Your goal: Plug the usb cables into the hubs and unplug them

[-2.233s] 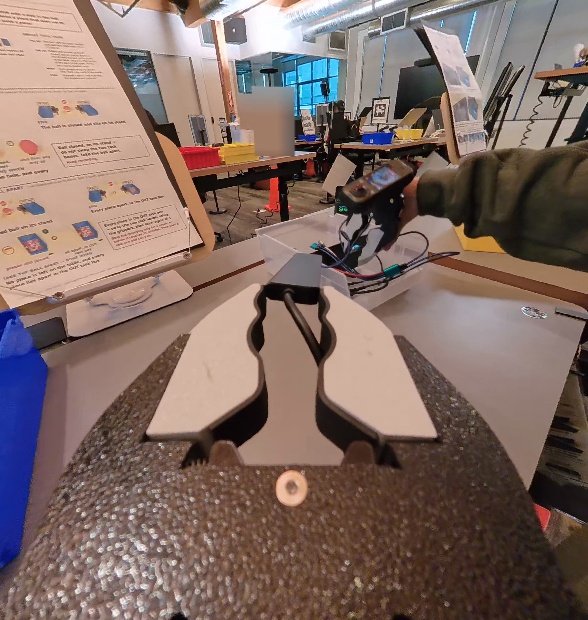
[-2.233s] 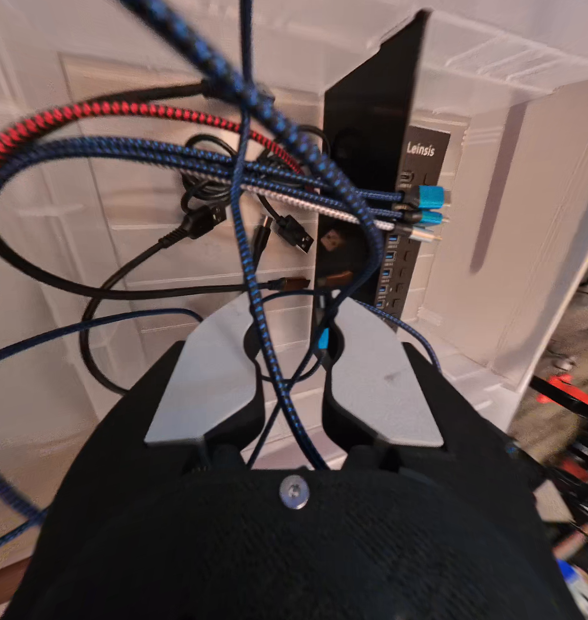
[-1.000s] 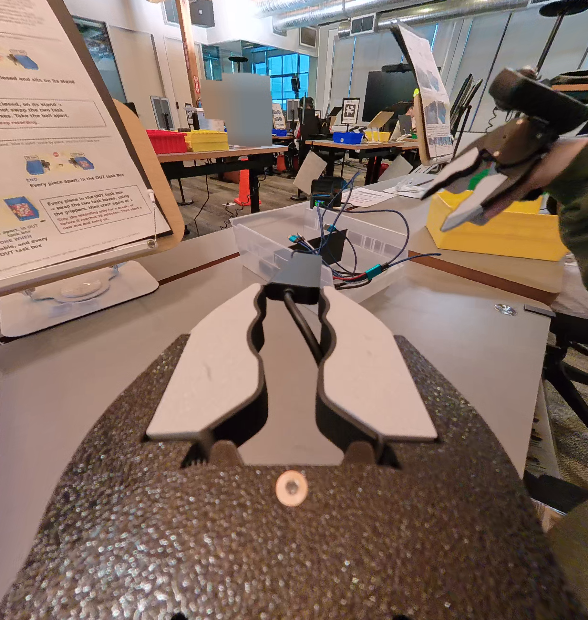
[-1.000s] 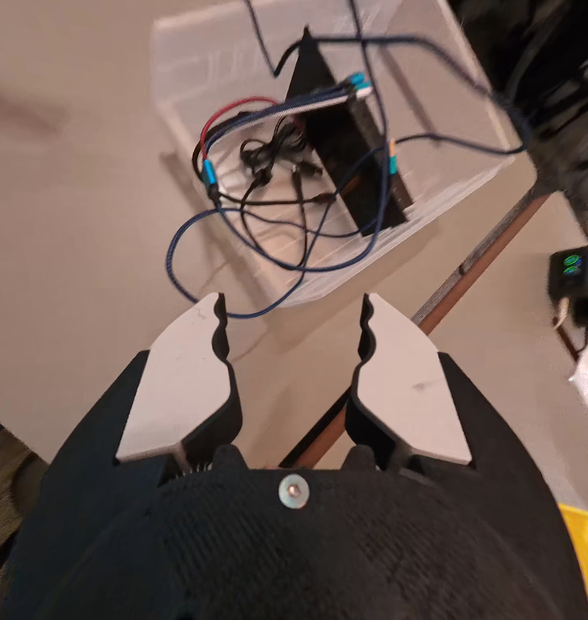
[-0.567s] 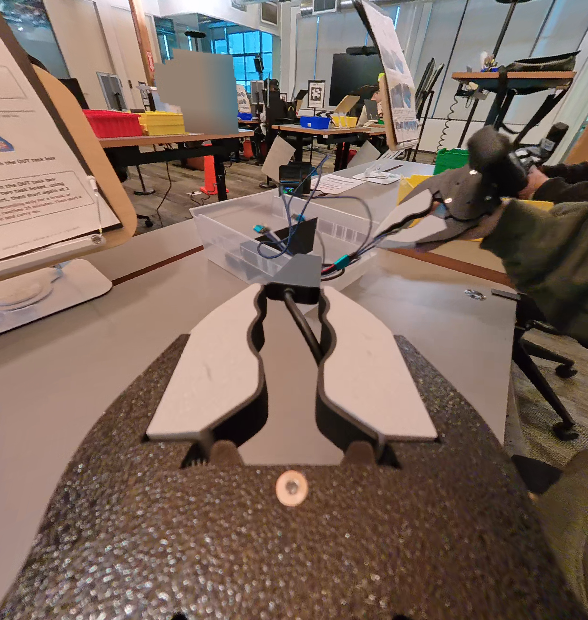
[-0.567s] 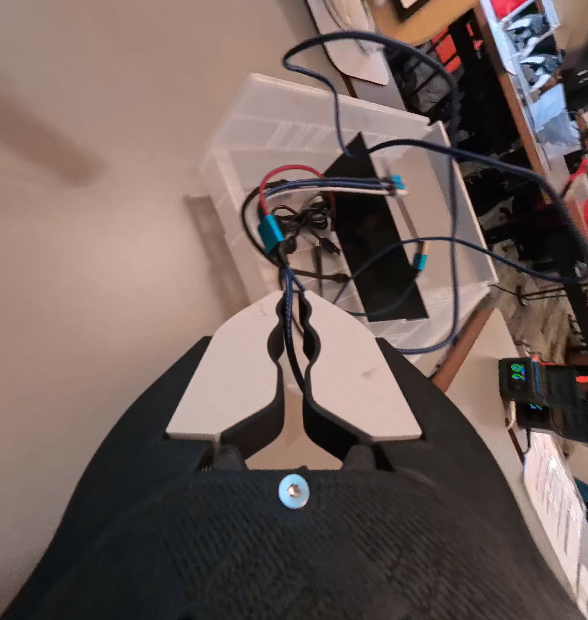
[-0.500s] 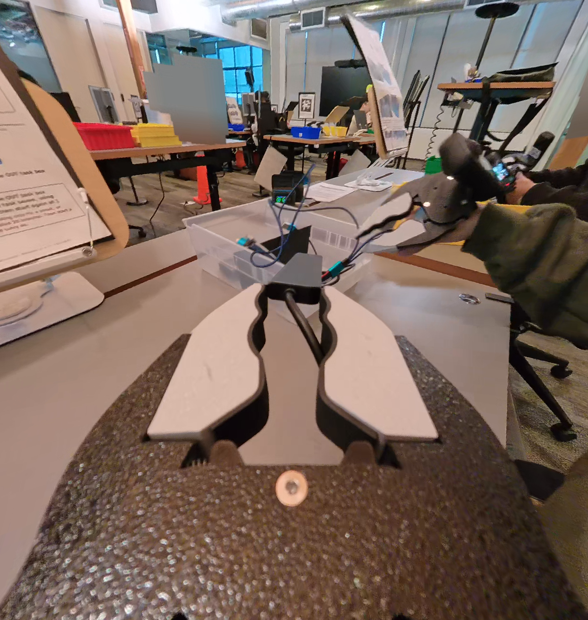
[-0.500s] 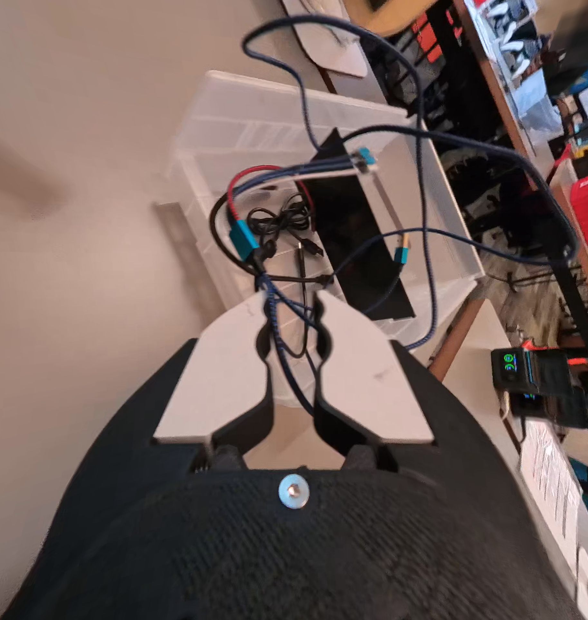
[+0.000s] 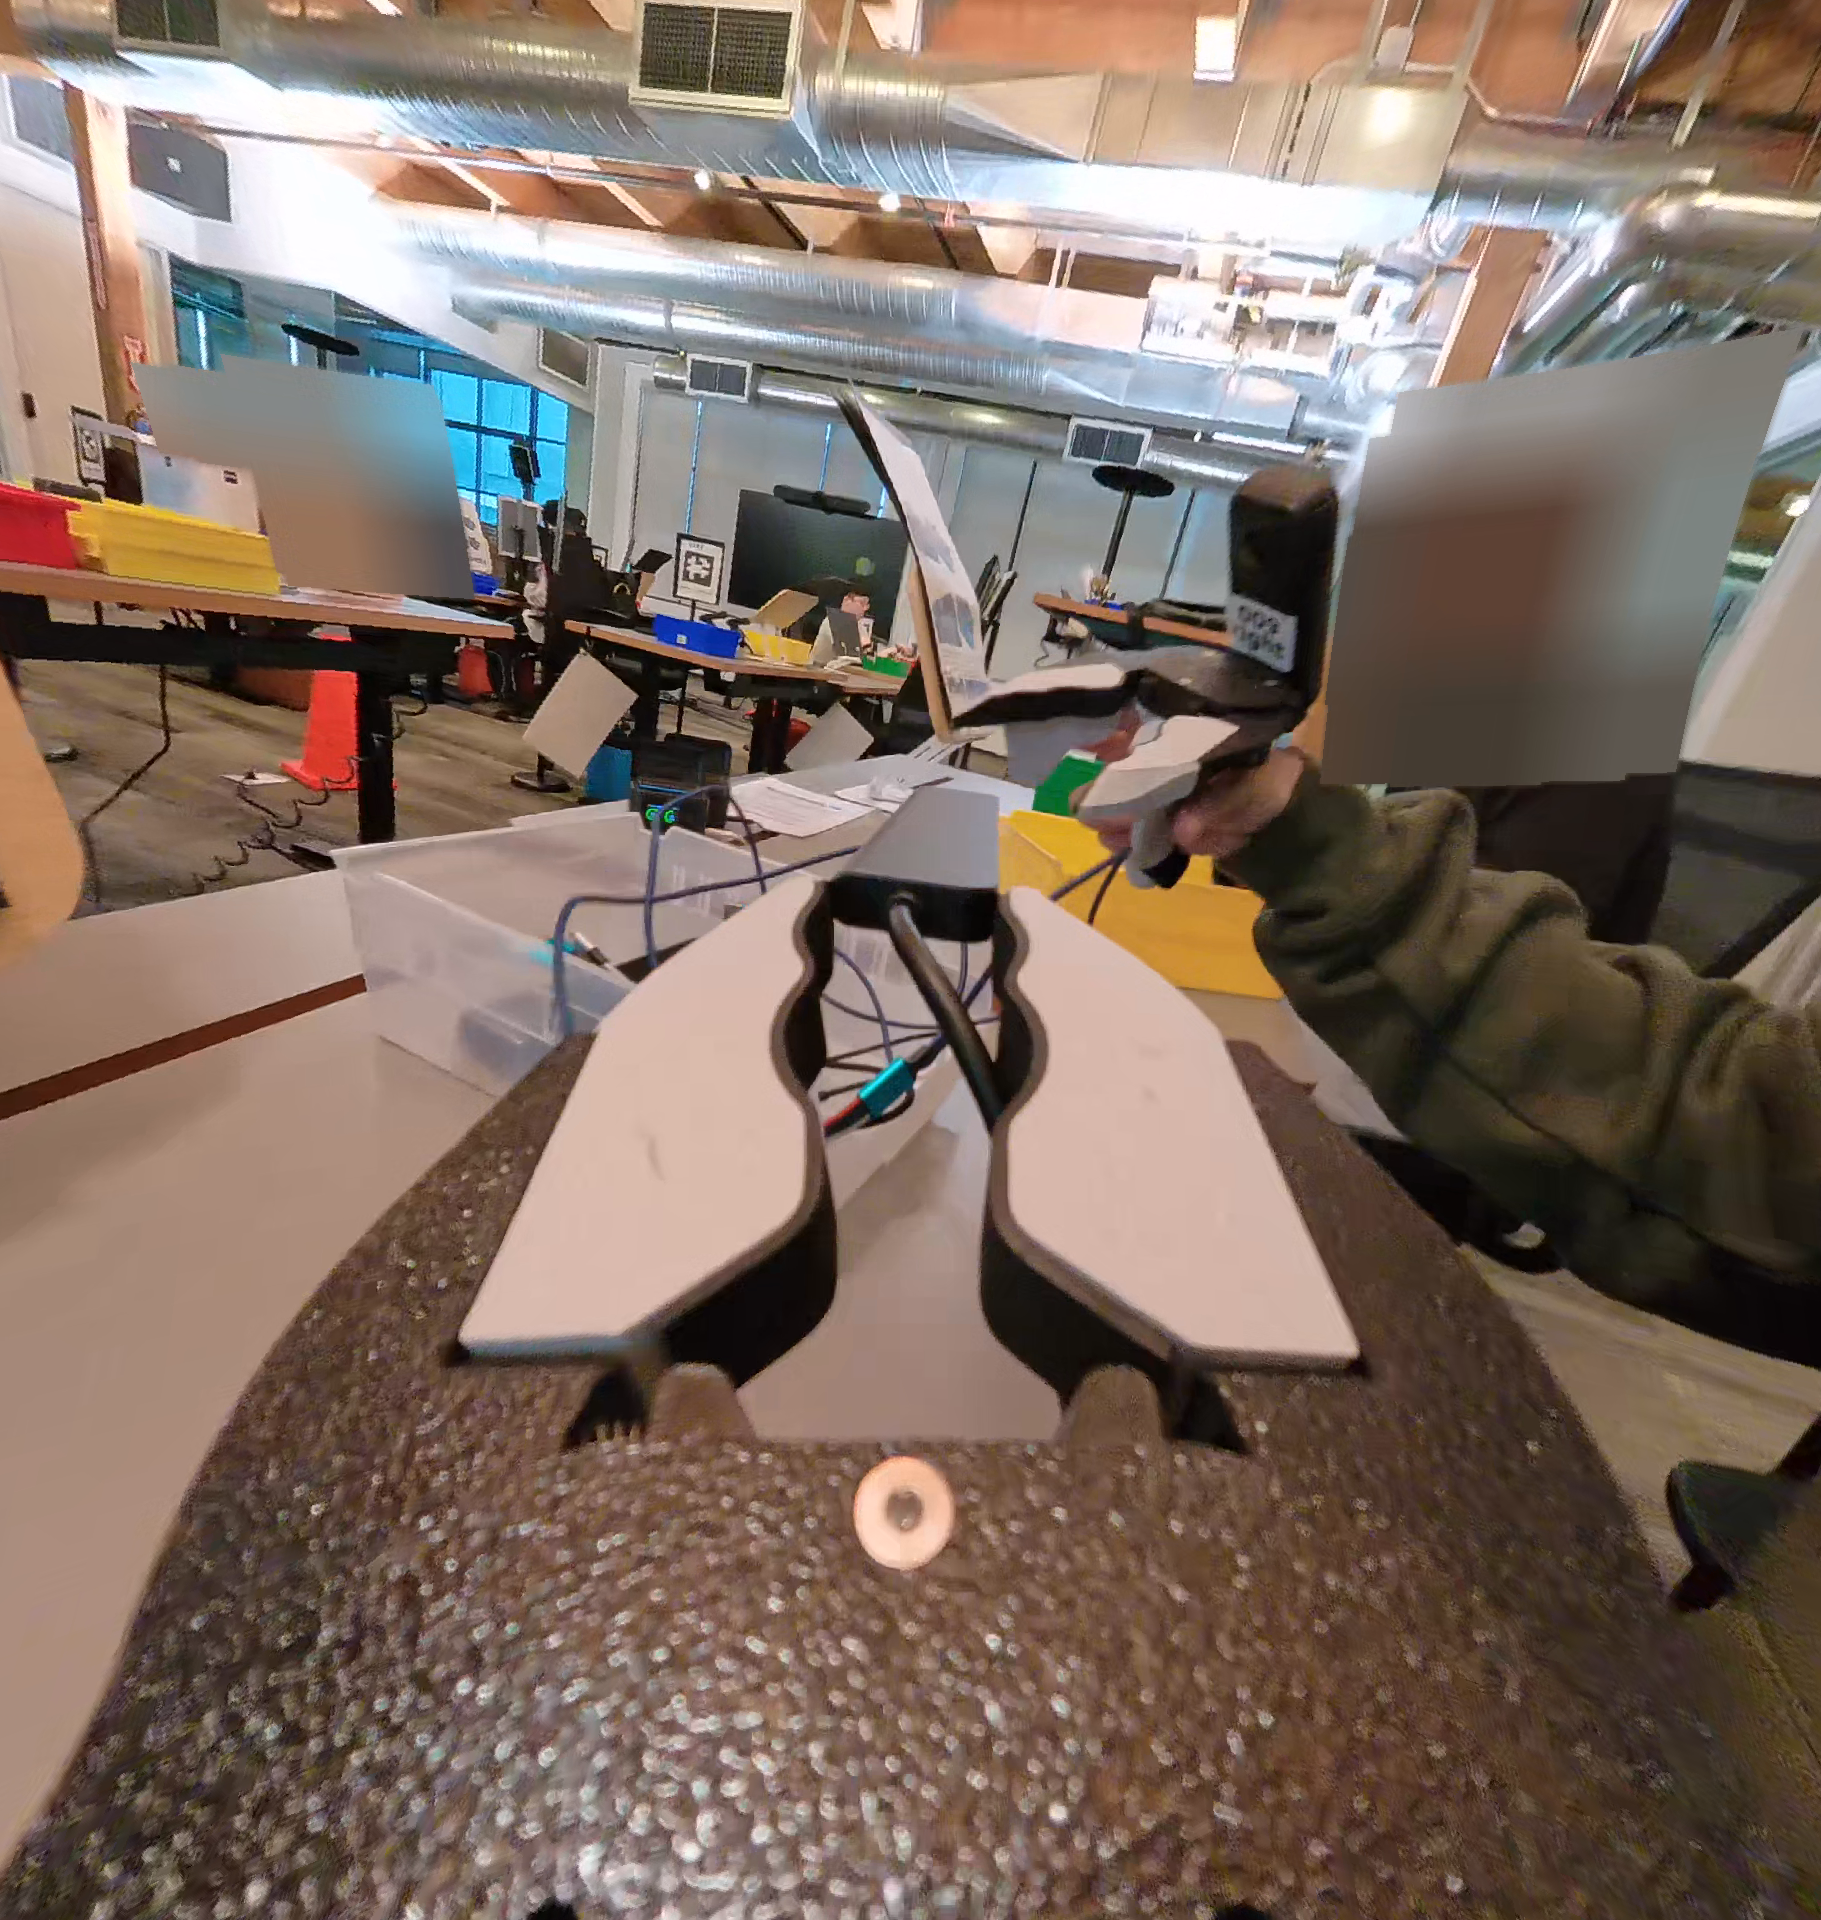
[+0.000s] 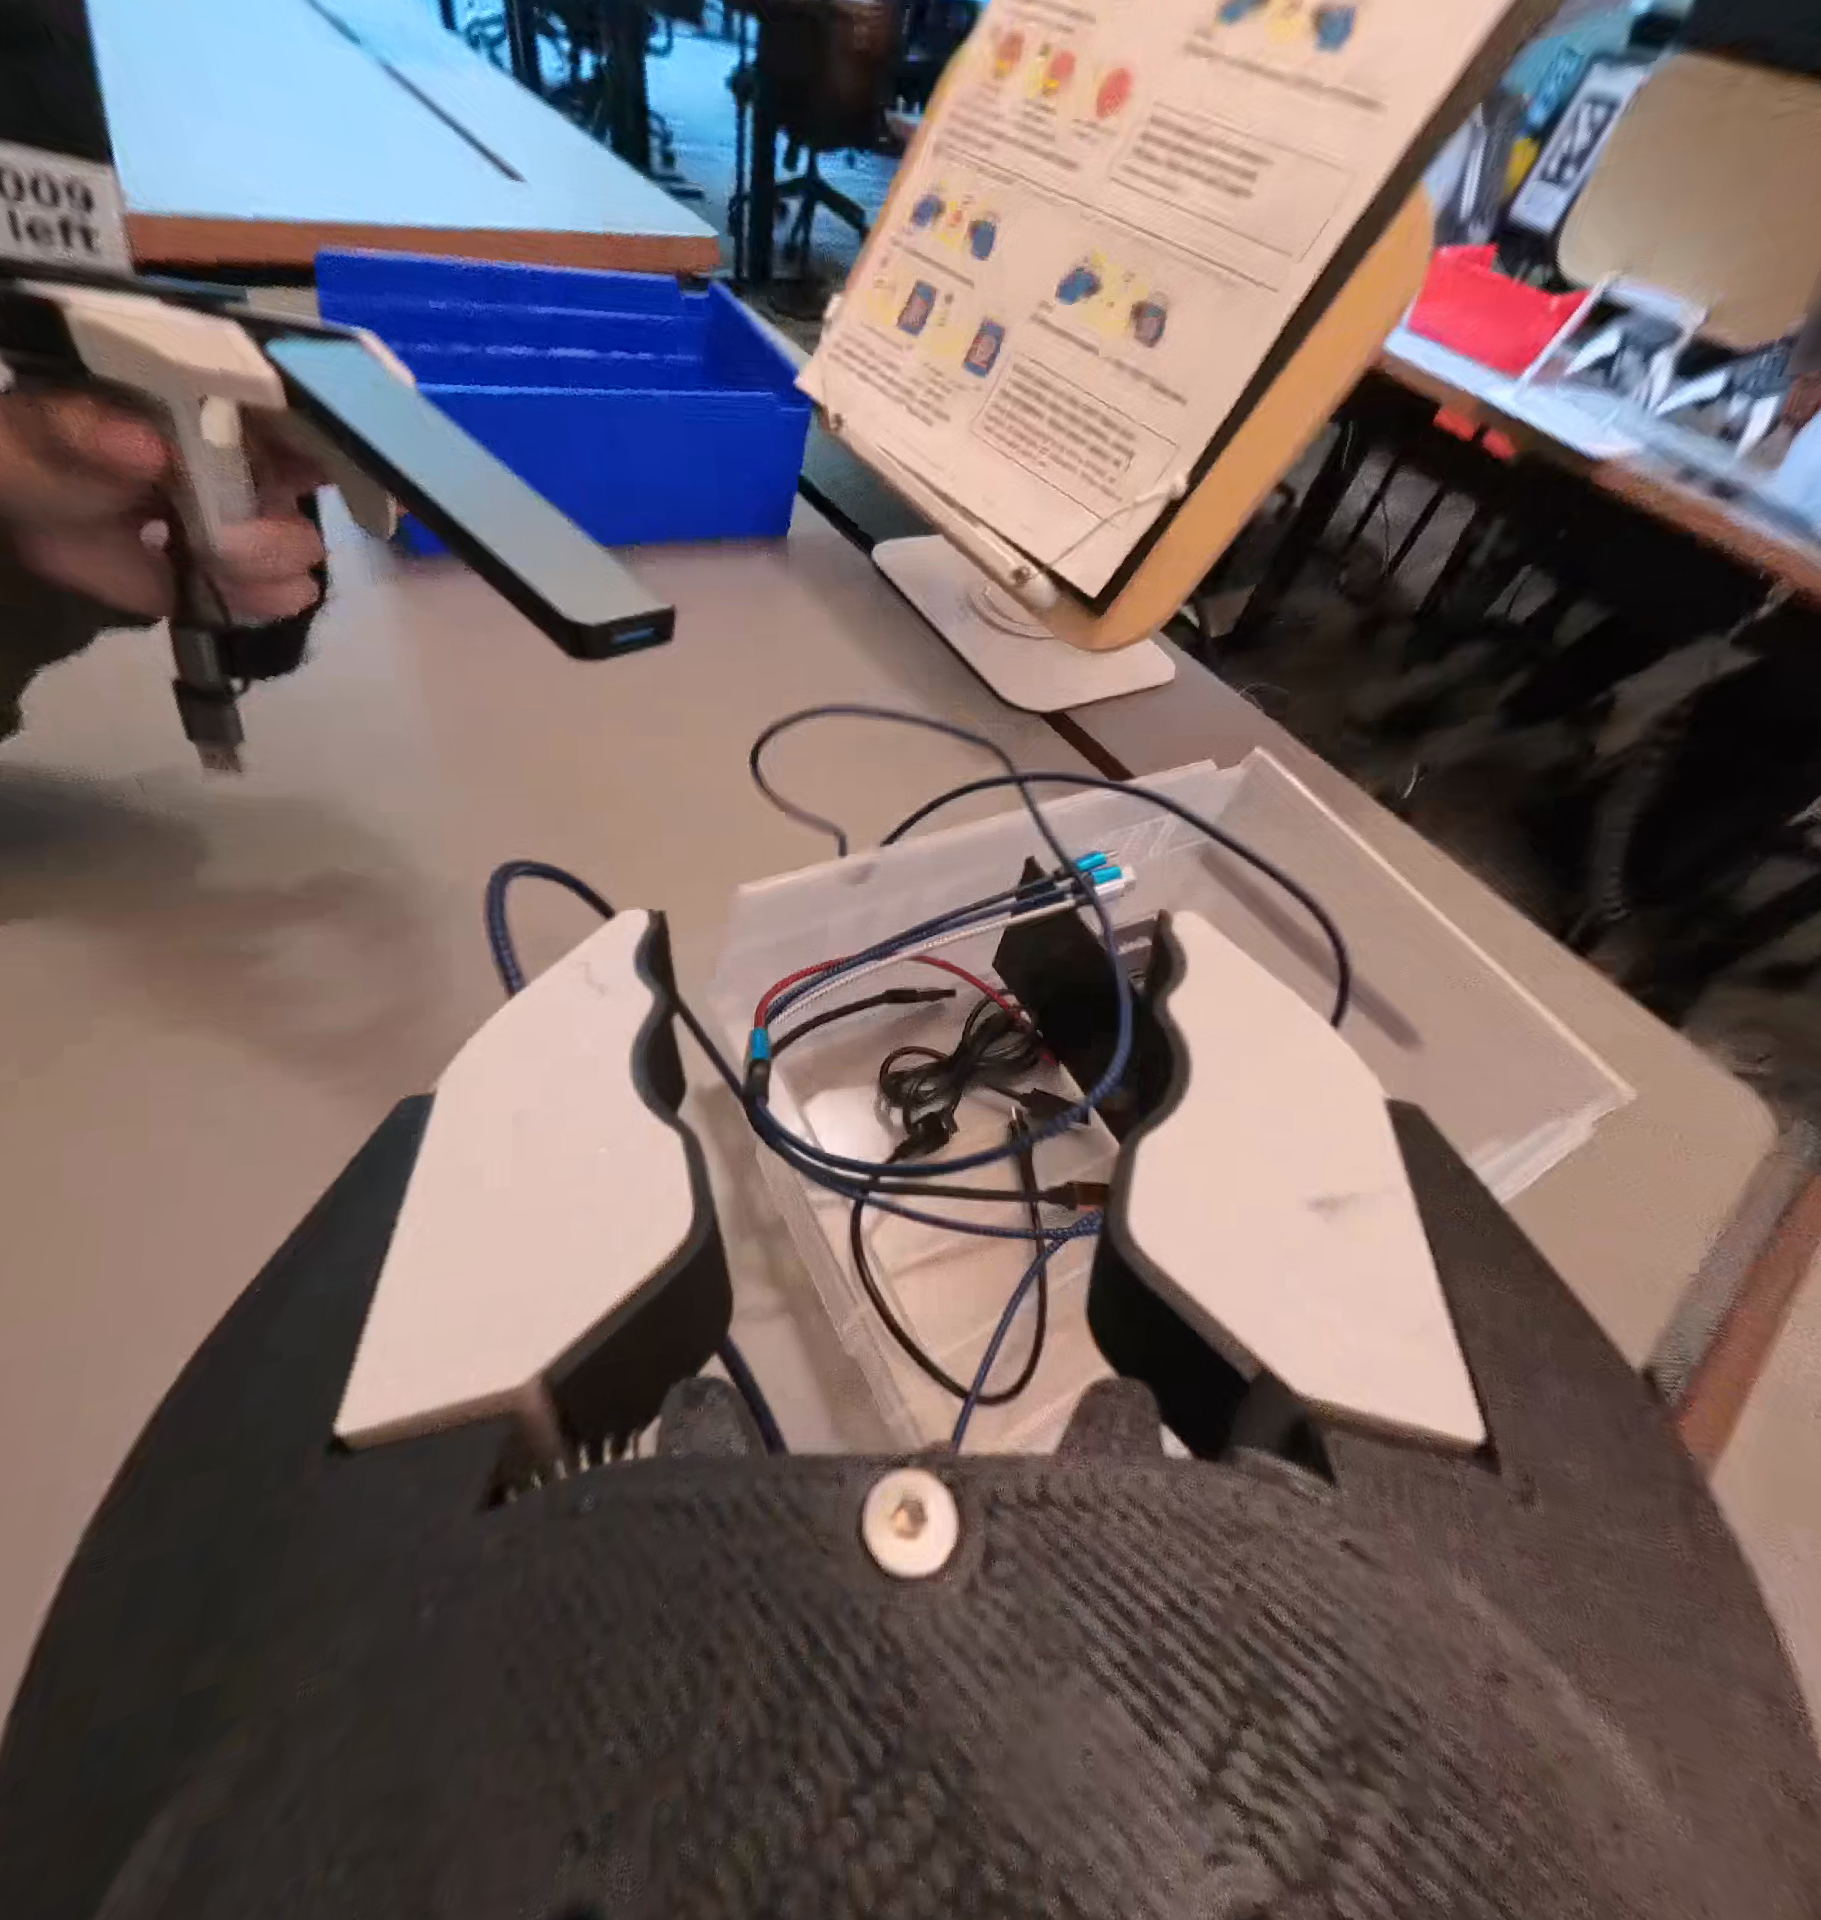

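Hub (image 10: 470, 497) sits clamped in my left tongs (image 9: 911, 914) — right tongs (image 10: 911, 1023) gape apart over the cables (image 10: 947, 1081) in the clear bin (image 10: 1405, 935).

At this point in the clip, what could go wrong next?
1. The open right gripper holds no plug; its blue braided cable loops loosely over the table and could snag.
2. The left gripper pinches only one end of the slim dark grey hub, so pushing a plug in may tilt it.
3. Tangled cables in the clear plastic bin may drag out together.
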The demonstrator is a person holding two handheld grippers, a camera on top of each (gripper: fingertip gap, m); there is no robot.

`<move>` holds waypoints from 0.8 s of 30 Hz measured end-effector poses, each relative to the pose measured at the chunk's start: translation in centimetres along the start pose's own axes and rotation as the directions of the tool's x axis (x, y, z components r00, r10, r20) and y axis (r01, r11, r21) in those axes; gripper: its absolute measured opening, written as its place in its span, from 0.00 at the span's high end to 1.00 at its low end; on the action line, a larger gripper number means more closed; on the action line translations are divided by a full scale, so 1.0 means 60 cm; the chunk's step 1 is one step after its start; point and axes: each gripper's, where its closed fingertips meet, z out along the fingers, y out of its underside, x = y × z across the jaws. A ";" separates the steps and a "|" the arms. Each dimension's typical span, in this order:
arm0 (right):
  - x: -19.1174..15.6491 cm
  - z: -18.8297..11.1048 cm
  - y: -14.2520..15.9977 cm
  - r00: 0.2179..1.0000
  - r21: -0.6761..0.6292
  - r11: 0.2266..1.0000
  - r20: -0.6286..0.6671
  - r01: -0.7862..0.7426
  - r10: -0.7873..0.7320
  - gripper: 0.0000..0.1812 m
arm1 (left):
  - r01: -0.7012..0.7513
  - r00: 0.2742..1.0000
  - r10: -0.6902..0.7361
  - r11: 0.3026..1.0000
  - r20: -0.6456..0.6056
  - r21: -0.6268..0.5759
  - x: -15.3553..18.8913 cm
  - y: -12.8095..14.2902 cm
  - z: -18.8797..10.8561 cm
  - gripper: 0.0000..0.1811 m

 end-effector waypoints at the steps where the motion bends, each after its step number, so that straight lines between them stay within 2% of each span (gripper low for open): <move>1: -0.003 0.001 -0.014 0.999 0.042 0.999 0.025 -0.027 0.026 0.50 | 0.022 1.000 -0.022 1.000 -0.010 0.012 -0.003 -0.003 0.006 0.85; 3: -0.049 -0.006 -0.068 0.991 0.207 0.978 0.135 -0.028 0.000 0.56 | 0.046 0.998 -0.043 0.998 -0.053 0.049 0.004 -0.014 0.014 0.85; 4: -0.069 -0.005 -0.083 0.988 0.243 0.970 0.148 -0.004 -0.033 0.57 | 0.051 0.996 -0.046 0.996 -0.075 0.068 0.010 -0.021 0.017 0.85; 6: -0.091 -0.003 -0.105 0.992 0.289 0.956 0.101 0.049 -0.082 0.48 | 0.051 0.994 -0.043 0.995 -0.096 0.089 0.017 -0.028 0.023 0.85; 8: -0.107 -0.009 -0.132 0.991 0.367 0.930 0.120 0.018 -0.066 0.51 | 0.068 0.992 -0.057 0.994 -0.116 0.091 0.019 -0.030 0.030 0.85; 11: -0.099 0.013 -0.127 0.989 0.351 0.935 0.147 -0.052 0.000 0.49 | 0.092 0.977 -0.065 0.988 -0.203 0.127 0.041 -0.048 0.037 0.85; 13: -0.128 0.024 -0.134 0.960 0.389 0.912 0.279 -0.133 0.021 0.60 | 0.080 0.966 -0.045 0.988 -0.253 0.131 0.058 -0.057 0.043 0.85; 15: -0.154 0.033 -0.139 0.935 0.410 0.894 0.353 -0.179 0.026 0.65 | 0.040 0.962 -0.006 0.992 -0.273 0.117 0.068 -0.055 0.049 0.85; 18: -0.183 0.049 -0.133 0.913 0.384 0.905 0.407 -0.182 0.012 0.70 | 0.012 0.951 0.014 0.997 -0.309 0.082 0.081 -0.047 0.055 0.85; 20: -0.198 0.052 -0.130 0.904 0.370 0.915 0.428 -0.159 -0.016 0.78 | -0.017 0.944 0.032 0.999 -0.329 0.049 0.088 -0.036 0.057 0.85; 24: -0.205 0.051 -0.127 0.904 0.363 0.924 0.425 -0.124 -0.046 0.79 | -0.055 0.936 0.058 0.998 -0.348 0.021 0.094 -0.029 0.055 0.85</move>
